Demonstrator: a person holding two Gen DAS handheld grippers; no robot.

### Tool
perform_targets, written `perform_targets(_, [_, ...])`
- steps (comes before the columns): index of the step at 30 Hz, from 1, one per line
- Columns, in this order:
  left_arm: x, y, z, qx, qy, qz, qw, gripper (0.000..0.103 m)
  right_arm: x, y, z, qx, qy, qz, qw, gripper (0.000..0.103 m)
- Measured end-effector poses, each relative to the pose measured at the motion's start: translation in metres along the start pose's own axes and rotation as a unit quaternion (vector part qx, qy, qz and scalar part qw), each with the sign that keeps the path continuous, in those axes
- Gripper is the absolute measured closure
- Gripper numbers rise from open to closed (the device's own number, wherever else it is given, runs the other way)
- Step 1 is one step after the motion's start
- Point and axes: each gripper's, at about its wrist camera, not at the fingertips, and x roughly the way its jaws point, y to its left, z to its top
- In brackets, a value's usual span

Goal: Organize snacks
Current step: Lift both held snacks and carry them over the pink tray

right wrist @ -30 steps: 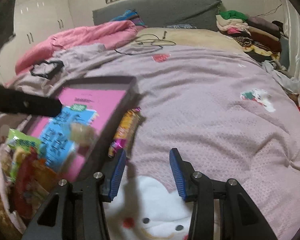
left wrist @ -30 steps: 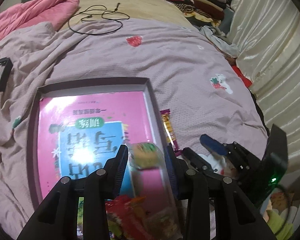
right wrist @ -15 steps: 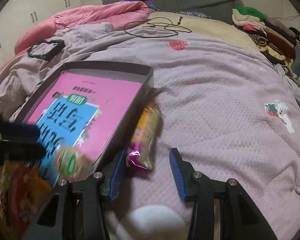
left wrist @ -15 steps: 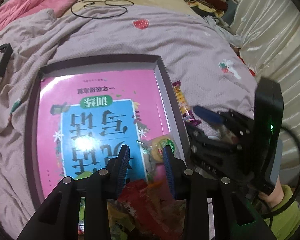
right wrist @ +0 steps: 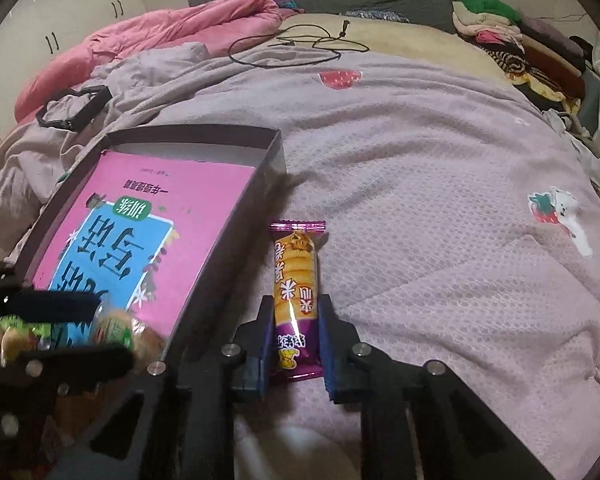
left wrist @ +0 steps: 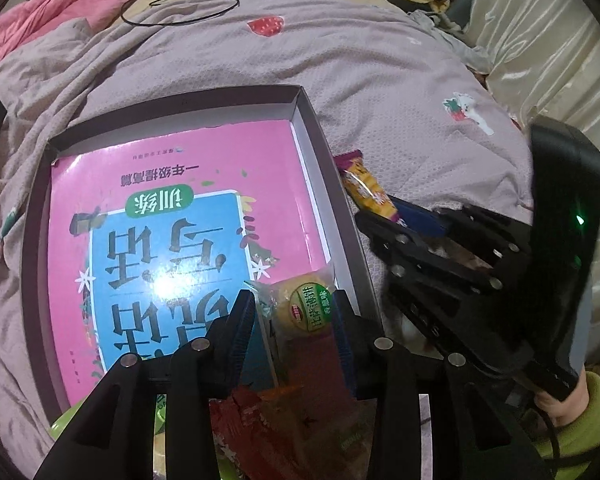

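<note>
Most of the sorting looked finished, judging by how the snacks lay. A heap of wrapped snacks [left wrist: 284,428] sat piled in the near end of the shallow purple box [left wrist: 324,168], on top of a pink workbook [left wrist: 172,216] that lined its floor. The far half of the box, toward 12 o'clock, held no snacks.

The left gripper [left wrist: 296,320] hovered over the box's near right corner with a round yellow cake in a clear wrapper [left wrist: 304,308] between its pads. The pads sat close against the wrapper, but whether they pinched it or had let go could not be told.

One snack remained outside: a long yellow and purple cracker packet [right wrist: 296,292] lying on the mauve quilt [right wrist: 440,200] just beside the box's right wall, at about 3 o'clock from it. The right gripper [right wrist: 296,344] straddled the packet's near end, its pads close on both sides, apparently closing but perhaps not yet clamped. Lifting that packet into the box seemed the last step left.
</note>
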Motion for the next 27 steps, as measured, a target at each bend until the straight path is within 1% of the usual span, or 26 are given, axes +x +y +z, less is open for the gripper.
perform_targets(3, [0.001, -0.003, 0.002, 0.002, 0.002, 0.000, 1.0000, 0.063, -0.008, -0.004, -0.005, 0.012, -0.010, 0.009, 1.000, 0.083])
perform_targets(6, [0.008, -0.006, 0.002, -0.004, 0.020, -0.018, 0.9996, 0.062, -0.017, -0.007, -0.011, 0.022, -0.023, 0.018, 0.999, 0.083])
perform_targets(9, [0.010, -0.011, 0.001, 0.001, 0.016, -0.005, 0.9999, 0.062, -0.022, -0.011, -0.015, 0.035, -0.028, 0.027, 0.999, 0.083])
perform_targets(11, [0.010, -0.010, 0.000, -0.005, 0.014, -0.006, 0.9999, 0.062, -0.025, -0.013, -0.017, 0.041, -0.030, 0.030, 0.998, 0.083])
perform_targets(14, [0.010, -0.009, -0.001, -0.008, 0.007, -0.005, 0.9999, 0.067, -0.030, -0.014, -0.020, 0.049, -0.036, 0.035, 0.998, 0.083])
perform_targets(17, [0.010, -0.006, -0.003, -0.011, 0.004, -0.006, 0.9999, 0.068, -0.040, -0.013, -0.023, 0.052, -0.046, 0.048, 0.996, 0.083])
perform_targets(21, [0.004, 0.006, -0.009, -0.012, 0.001, 0.010, 0.9999, 0.068, -0.060, -0.002, -0.022, 0.042, -0.071, 0.065, 0.994, 0.083])
perform_targets(27, [-0.005, 0.030, -0.020, -0.024, 0.003, 0.022, 0.9995, 0.068, -0.075, 0.025, -0.018, 0.033, -0.081, 0.105, 0.991, 0.083])
